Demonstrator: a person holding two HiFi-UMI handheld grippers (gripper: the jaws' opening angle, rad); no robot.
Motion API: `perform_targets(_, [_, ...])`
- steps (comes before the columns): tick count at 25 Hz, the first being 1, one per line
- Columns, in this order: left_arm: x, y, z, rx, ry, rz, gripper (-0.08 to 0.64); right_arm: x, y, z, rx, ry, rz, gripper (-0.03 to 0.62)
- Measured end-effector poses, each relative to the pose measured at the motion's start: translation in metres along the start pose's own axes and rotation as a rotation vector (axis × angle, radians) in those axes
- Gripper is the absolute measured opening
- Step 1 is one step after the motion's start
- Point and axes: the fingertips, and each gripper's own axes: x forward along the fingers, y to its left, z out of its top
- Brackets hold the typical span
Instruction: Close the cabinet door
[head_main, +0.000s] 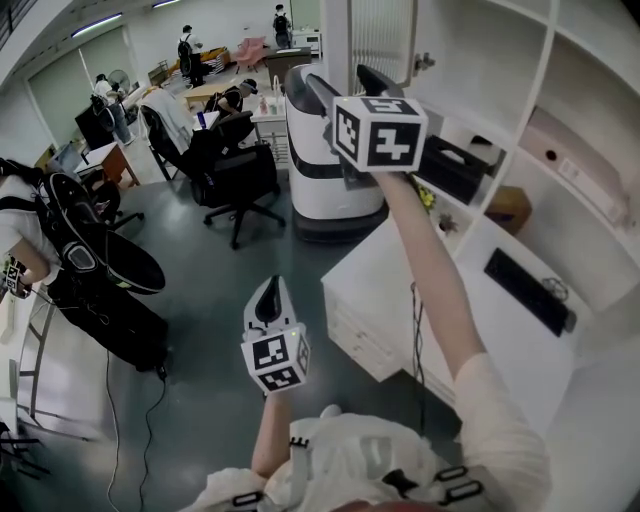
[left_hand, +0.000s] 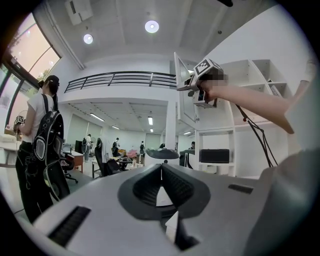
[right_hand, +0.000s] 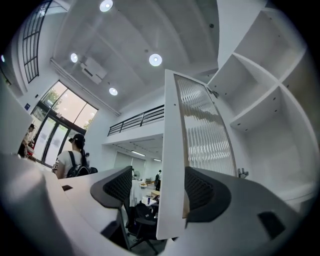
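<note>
cabinet door (right_hand: 200, 125): white frame, ribbed glass panel, upright
state: open, swung out from the white shelving (right_hand: 260, 100)
hinged edge: beside the shelving, free edge outward

Bright, even indoor light; ceiling lamps (right_hand: 155, 60) at 12 o'clock, window (right_hand: 65, 107) glare at 9 o'clock; fisheye bending, black corners; left gripper (left_hand: 161, 167) blurred.

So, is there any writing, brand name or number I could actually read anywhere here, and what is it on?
No readable words or numbers in any view.
Cube on the right gripper: black-and-white square pattern only, no letters.
Cube on the left gripper: same kind of pattern, no letters.
Cabinet door: ribbed glass, no label showing.
</note>
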Motion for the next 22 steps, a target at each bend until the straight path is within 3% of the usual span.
perform_targets(13, [-0.005, 0.026, -0.013, -0.032, 0.023, 0.065, 0.006, 0.041, -0.023, -0.008, -0.017, 0.057, -0.146, 0.316])
perform_targets(22, [-0.003, 0.029, -0.017, -0.031, 0.028, 0.071, 0.005, 0.047, -0.028, -0.013, -0.028, 0.068, -0.169, 0.314])
